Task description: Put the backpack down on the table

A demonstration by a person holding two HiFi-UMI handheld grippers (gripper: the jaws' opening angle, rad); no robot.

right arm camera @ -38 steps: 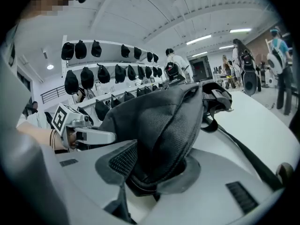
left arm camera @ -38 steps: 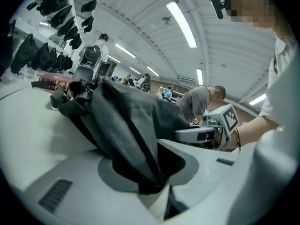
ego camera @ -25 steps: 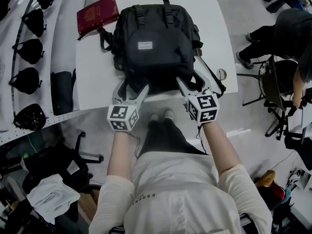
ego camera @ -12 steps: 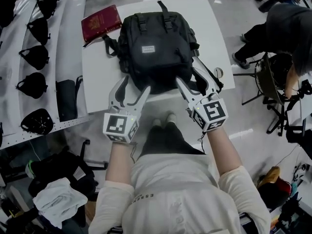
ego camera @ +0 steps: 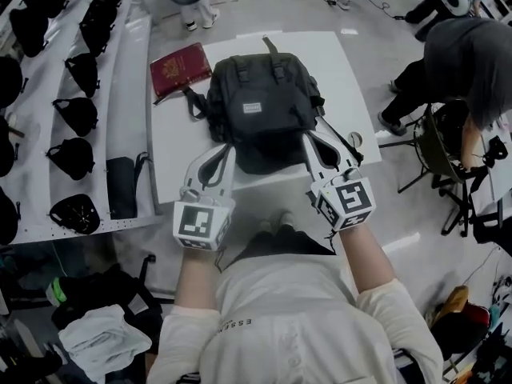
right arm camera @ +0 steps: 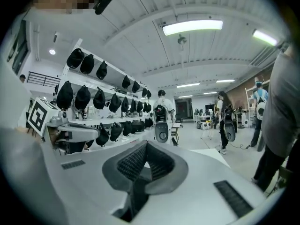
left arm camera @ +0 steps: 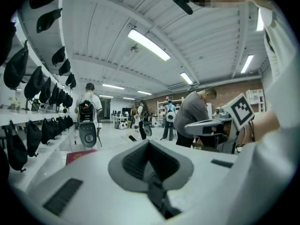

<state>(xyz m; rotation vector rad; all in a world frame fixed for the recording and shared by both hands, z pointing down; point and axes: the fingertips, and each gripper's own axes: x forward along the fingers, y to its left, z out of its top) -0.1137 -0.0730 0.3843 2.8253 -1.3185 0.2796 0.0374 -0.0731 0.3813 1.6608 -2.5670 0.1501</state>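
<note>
Since half a second ago, both pairs of jaws, then spread against the near edge of the bag, have been coming together. At the left, a white shelf rack (ego camera: 120,94) is holding rows of dark caps. Beside it, the white table (ego camera: 176,146) is bearing the black backpack (ego camera: 260,110), which is lying flat on the tabletop near its middle, front panel up and top handle pointing away from the person. At the far right, another person in a grey top (ego camera: 468,50) is bending over by a chair. A red booklet (ego camera: 180,69) is lying on the table's far left corner, just beside the backpack, with a dark strap reaching toward it. The left gripper (ego camera: 229,147) is lying at the backpack's near left corner, its jaws pressing together with nothing showing between them. The right gripper (ego camera: 307,138) is lying at the near right corner, its jaws likewise pressing together on nothing visible.
</note>
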